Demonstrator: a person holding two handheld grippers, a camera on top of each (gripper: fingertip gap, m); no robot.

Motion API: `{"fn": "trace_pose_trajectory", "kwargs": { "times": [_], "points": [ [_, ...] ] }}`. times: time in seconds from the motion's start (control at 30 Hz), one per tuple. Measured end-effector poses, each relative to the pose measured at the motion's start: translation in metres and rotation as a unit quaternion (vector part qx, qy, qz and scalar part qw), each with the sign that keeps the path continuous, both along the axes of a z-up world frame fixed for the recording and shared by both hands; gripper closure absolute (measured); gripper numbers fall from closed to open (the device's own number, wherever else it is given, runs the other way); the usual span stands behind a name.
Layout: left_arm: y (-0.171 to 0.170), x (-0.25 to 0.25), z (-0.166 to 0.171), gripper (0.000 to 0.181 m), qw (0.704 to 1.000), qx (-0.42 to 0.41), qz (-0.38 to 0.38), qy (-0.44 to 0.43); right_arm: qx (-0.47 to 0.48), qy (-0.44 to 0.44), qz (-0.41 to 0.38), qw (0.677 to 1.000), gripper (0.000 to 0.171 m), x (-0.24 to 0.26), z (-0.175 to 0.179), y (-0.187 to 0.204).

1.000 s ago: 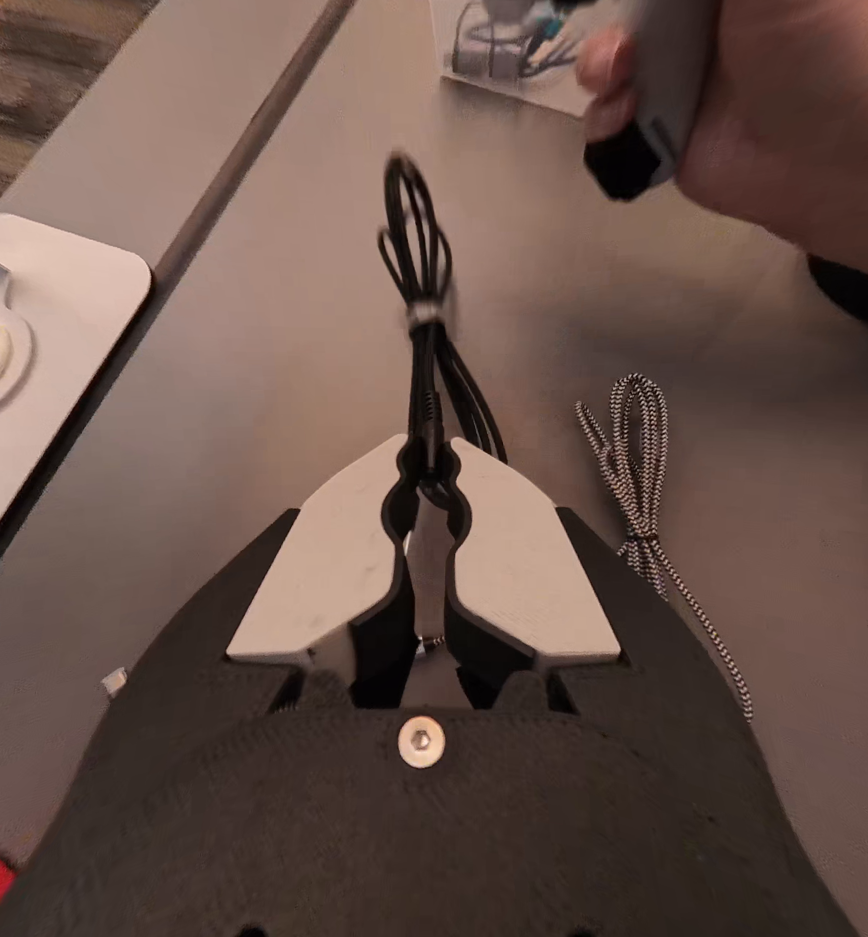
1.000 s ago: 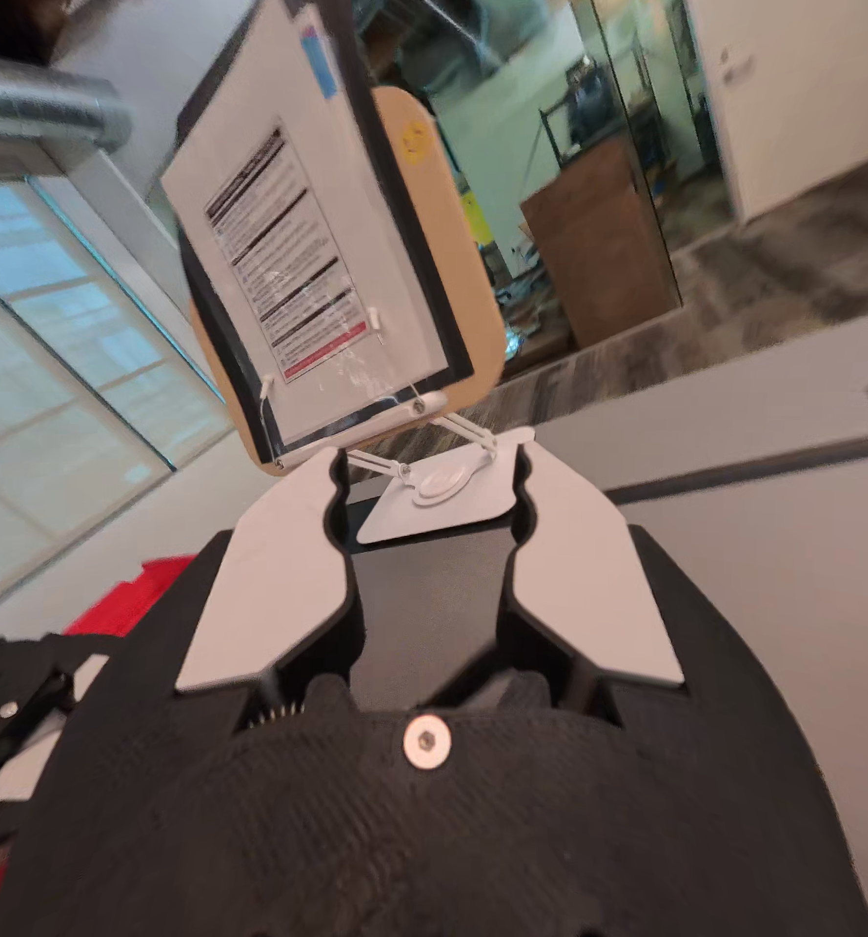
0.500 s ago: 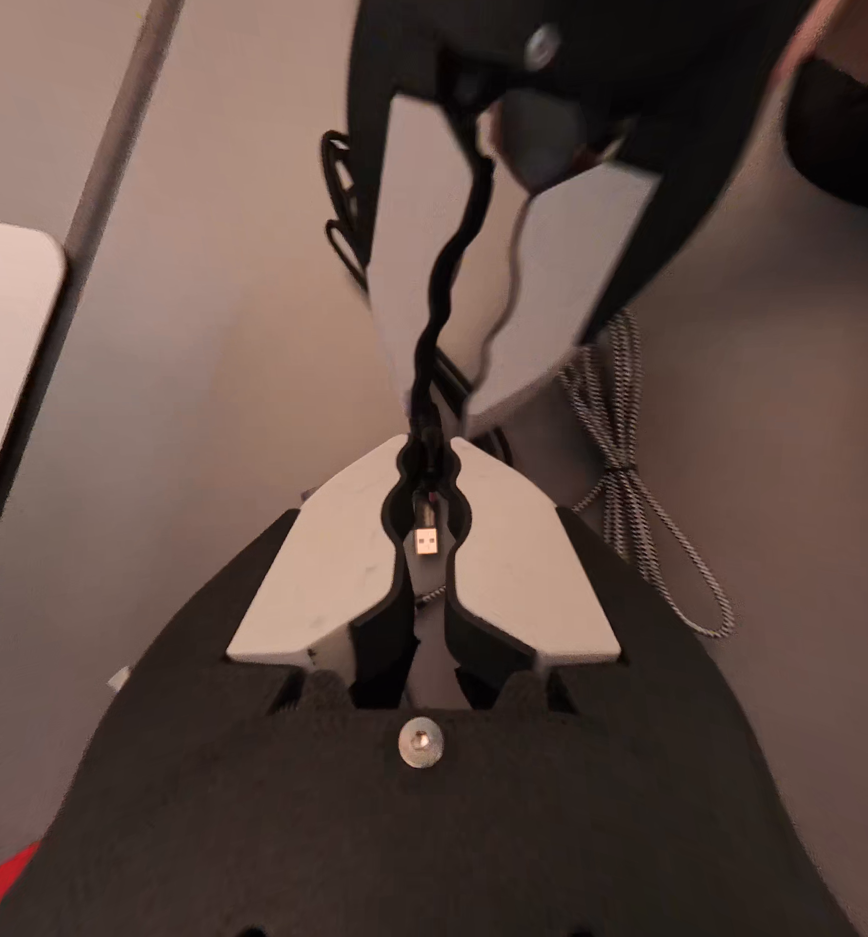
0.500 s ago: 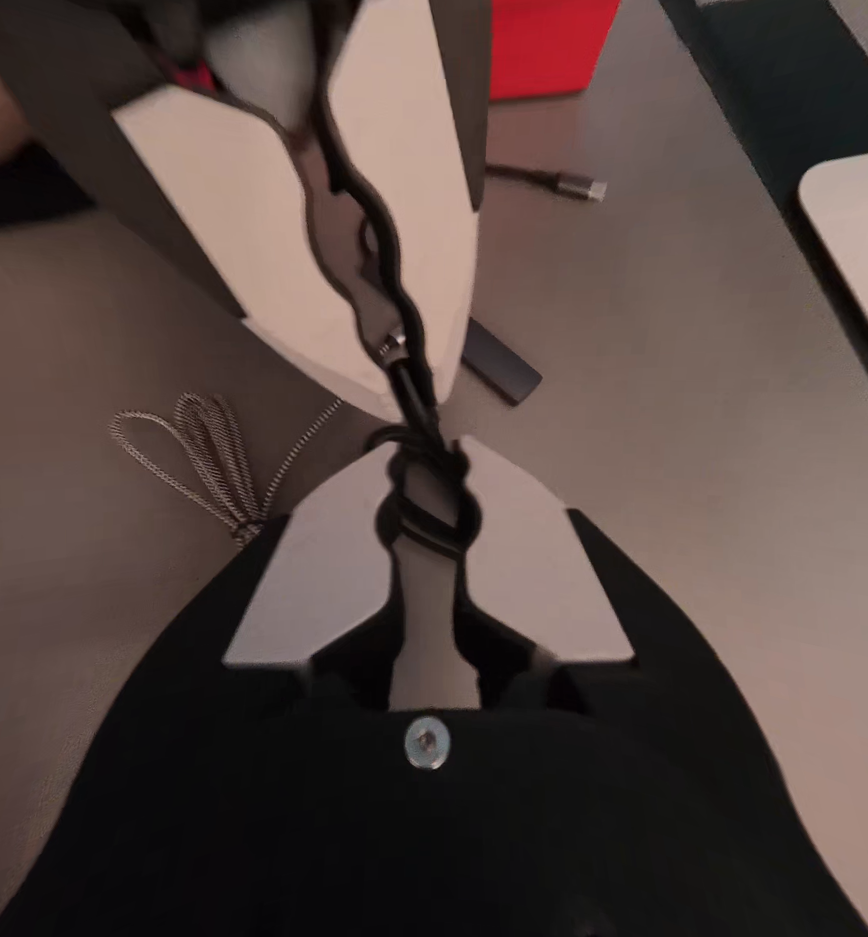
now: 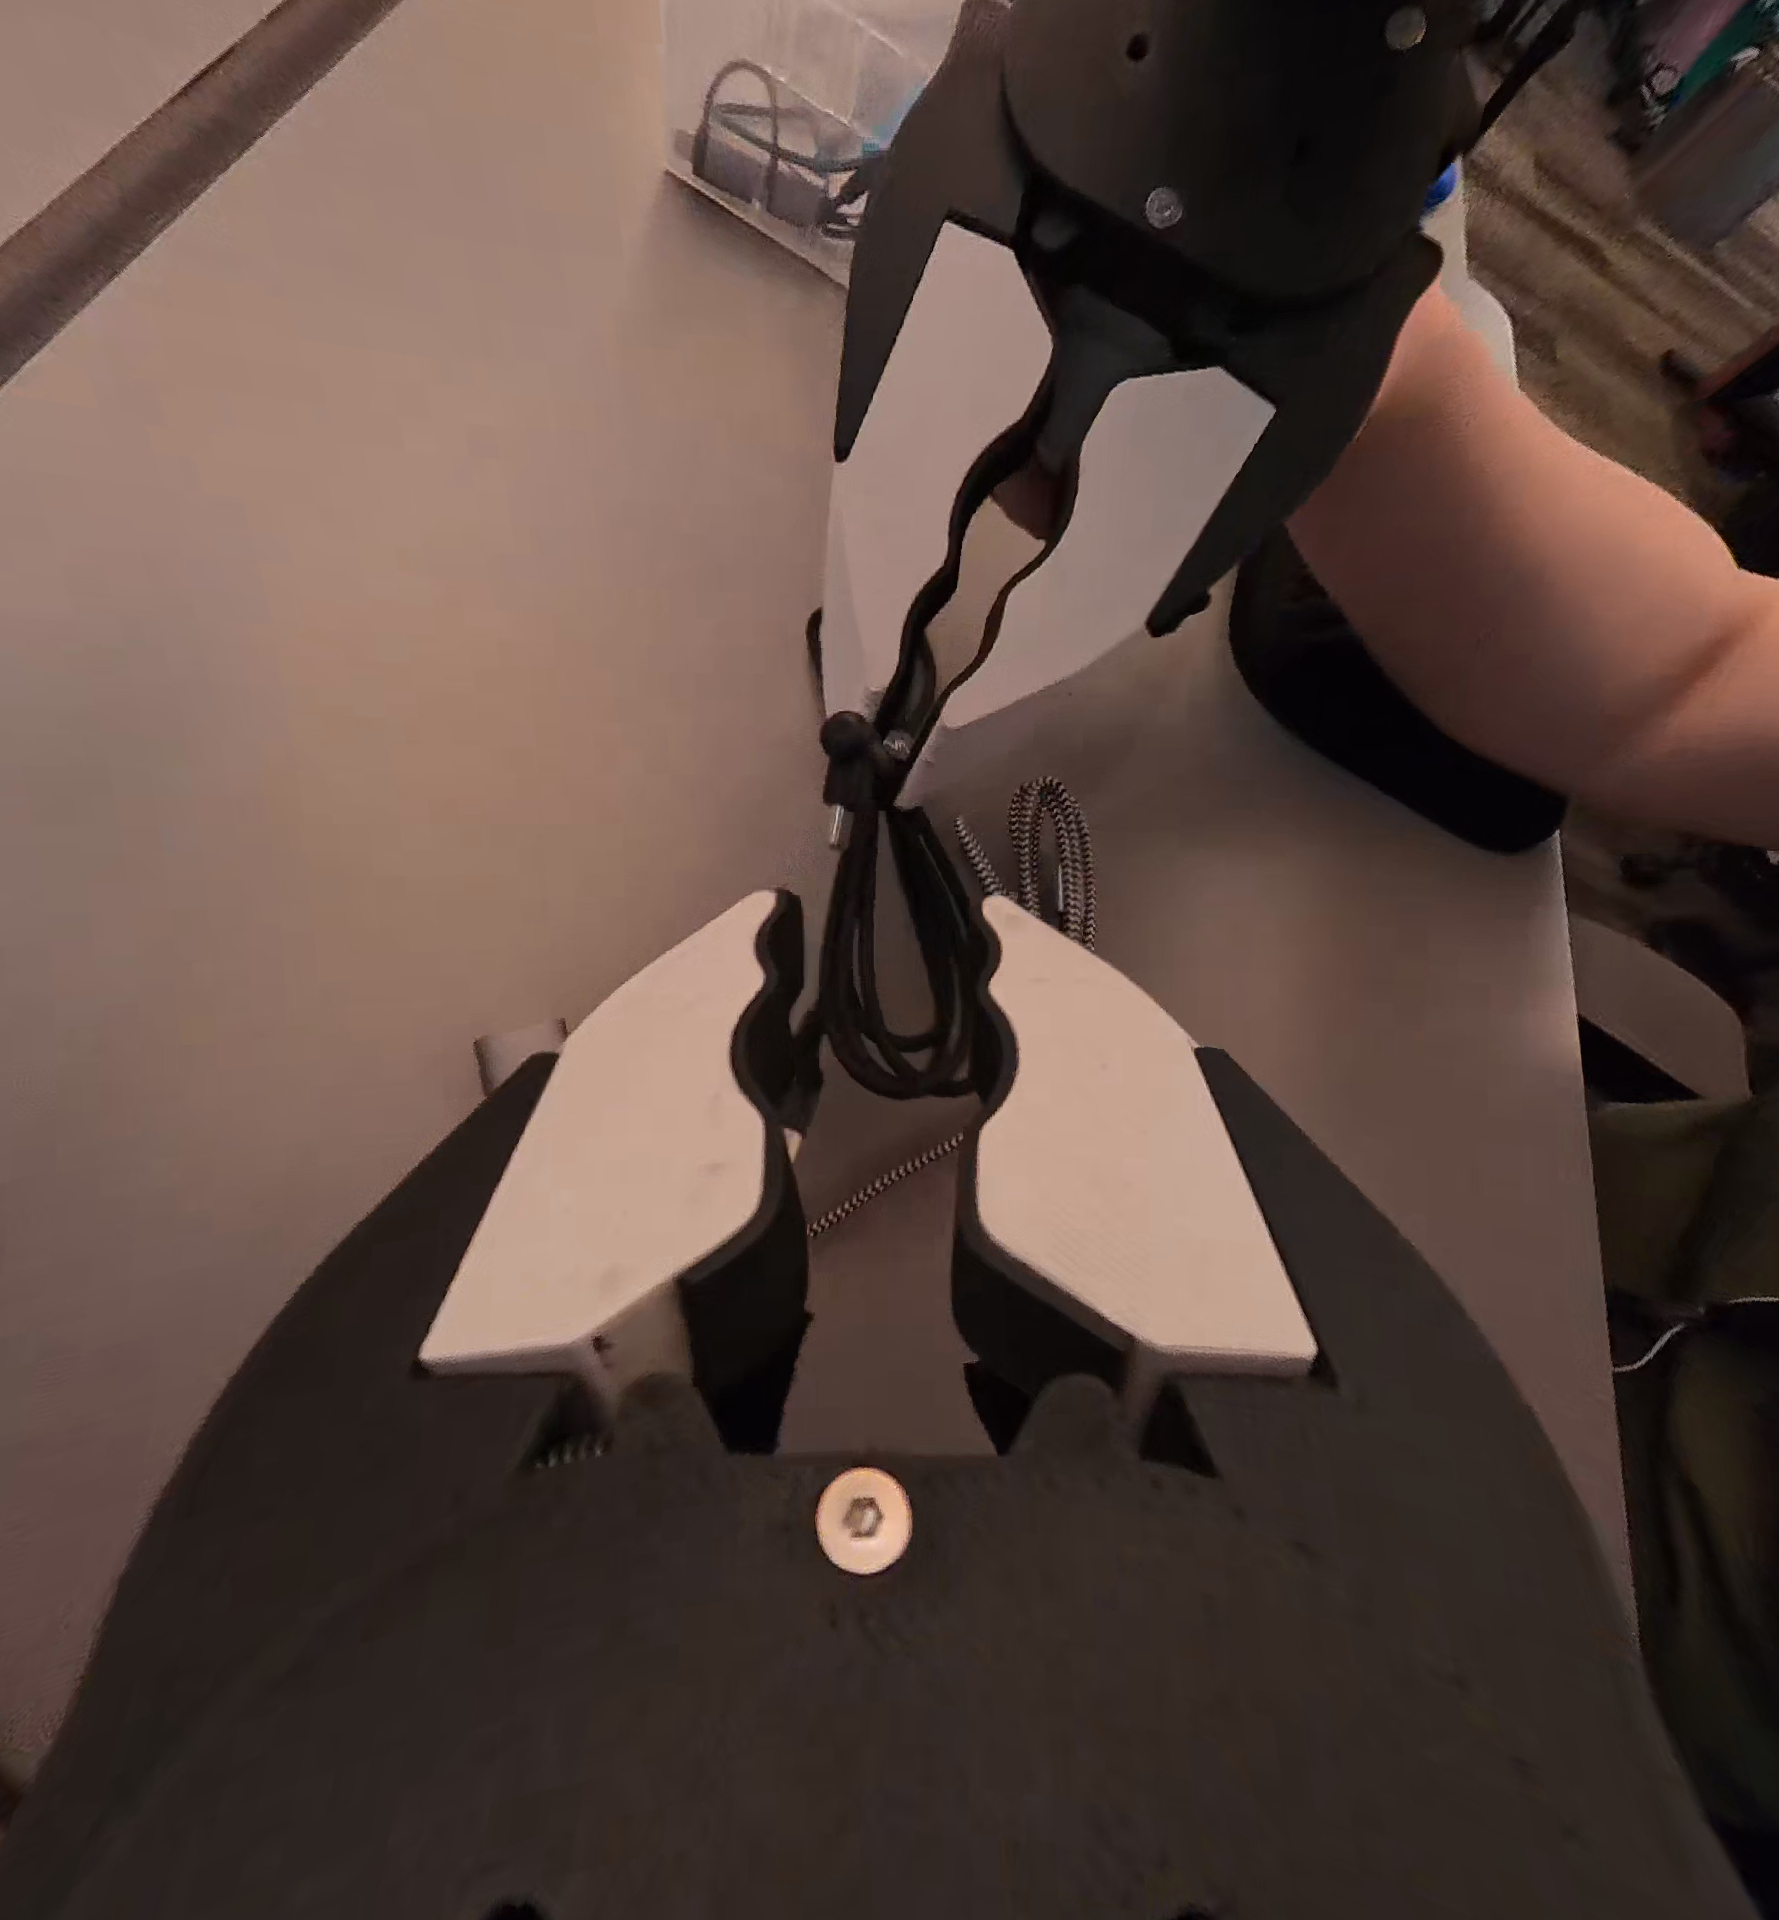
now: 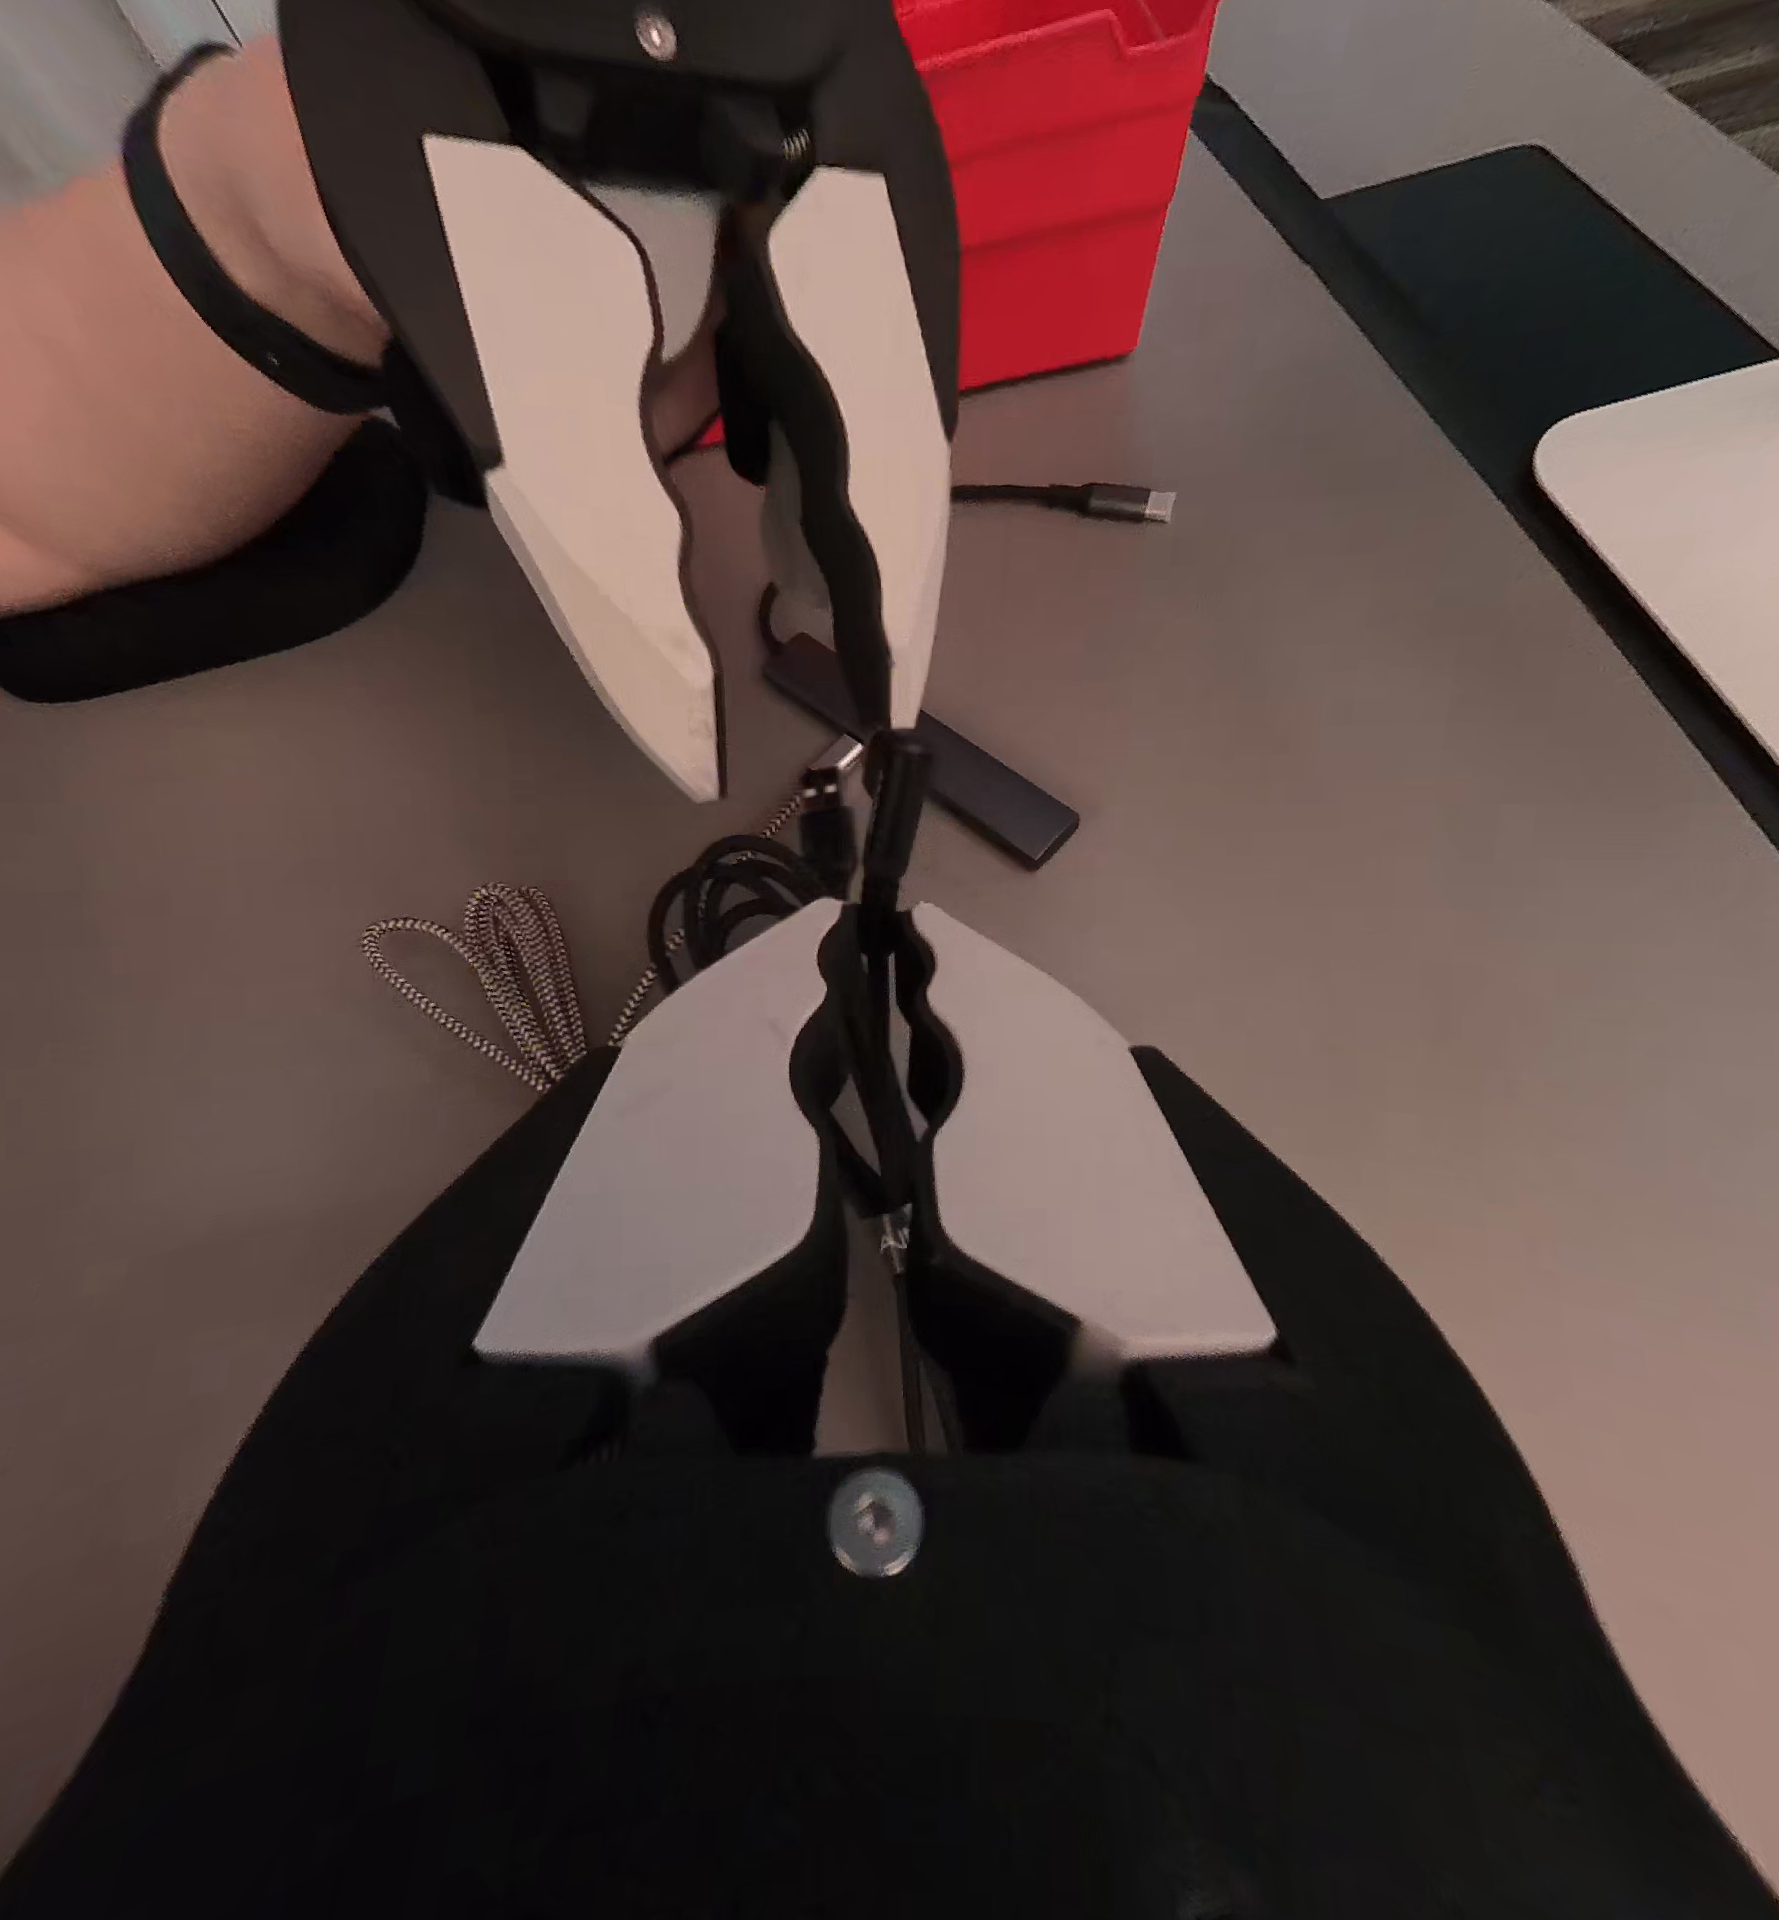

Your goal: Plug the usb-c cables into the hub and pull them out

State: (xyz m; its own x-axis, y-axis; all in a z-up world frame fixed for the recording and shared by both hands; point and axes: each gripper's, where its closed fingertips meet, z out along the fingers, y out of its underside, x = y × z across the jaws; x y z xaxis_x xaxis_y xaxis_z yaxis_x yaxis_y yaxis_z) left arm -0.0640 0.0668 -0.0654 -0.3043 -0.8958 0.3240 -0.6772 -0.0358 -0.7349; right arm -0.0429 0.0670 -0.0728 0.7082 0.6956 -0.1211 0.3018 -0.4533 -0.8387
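A bundled black USB-C cable hangs between my two grippers above the grey table. My right gripper is shut on the black cable; it shows from above in the left wrist view. My left gripper is open, with the cable loops hanging between its jaws without being pinched. It also shows in the right wrist view. The dark slab-shaped hub lies on the table just beyond the cable. A black-and-white braided cable lies coiled to the left.
Another cable with a metal plug lies beyond the hub. A red bin stands at the far side. A white stand base is at the right edge. A person's forearm rests at the table's right edge. Less than 4 cm separates the two grippers' tips. The dark slab-shaped hub is about 9 cm from my left fingertips.
My right gripper swung down from facing the stand and shut on the black cable. My left gripper, shut on the cable's plug before, has opened and let it go.
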Motion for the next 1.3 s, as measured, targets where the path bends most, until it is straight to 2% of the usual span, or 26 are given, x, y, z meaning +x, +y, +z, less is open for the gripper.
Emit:
{"fn": "trace_pose_trajectory", "kwargs": {
  "times": [0.1, 0.2, 0.37, 0.6, 0.87, 1.0, 1.1, 1.2, 1.23, 1.3],
  "points": [
    [-0.006, 0.004, -0.002, 0.159, 1.000, -0.018, -0.008, -0.008, -0.002, -0.003, 0.008, 1.000, 0.164, -0.003, -0.002, -0.001],
    [-0.003, 0.003, -0.008, 0.181, 1.000, -0.005, -0.005, 0.003, 0.001, -0.020, 0.023, 1.000, 0.164, -0.007, -0.007, -0.003],
    [-0.006, -0.001, -0.016, 0.181, 0.999, 0.016, -0.024, 0.018, 0.004, -0.047, 0.047, 0.998, 0.164, -0.011, -0.017, -0.006],
    [-0.010, -0.002, -0.017, 0.176, 0.998, -0.039, -0.025, 0.033, 0.004, -0.042, 0.052, 0.998, 0.164, -0.010, -0.018, -0.008],
    [-0.010, -0.002, -0.019, 0.178, 0.997, -0.063, -0.024, 0.042, 0.008, -0.037, 0.061, 0.997, 0.164, -0.011, -0.019, -0.009],
    [-0.003, -0.002, -0.029, 0.174, 0.998, -0.030, -0.012, 0.059, 0.007, -0.032, 0.071, 0.997, 0.163, -0.014, -0.019, -0.011],
    [-0.011, -0.004, -0.028, 0.180, 0.997, -0.037, -0.035, 0.057, 0.005, -0.032, 0.075, 0.997, 0.163, -0.015, -0.020, -0.012],
    [-0.016, -0.003, -0.025, 0.165, 0.997, -0.045, -0.043, 0.051, 0.003, -0.030, 0.075, 0.997, 0.163, -0.014, -0.020, -0.012],
    [-0.016, -0.003, -0.024, 0.167, 0.997, -0.046, -0.042, 0.049, 0.003, -0.030, 0.078, 0.996, 0.163, -0.015, -0.021, -0.013],
    [-0.016, -0.003, -0.025, 0.180, 0.997, -0.039, -0.043, 0.048, 0.004, -0.033, 0.081, 0.996, 0.163, -0.016, -0.022, -0.013]
  ]
}}
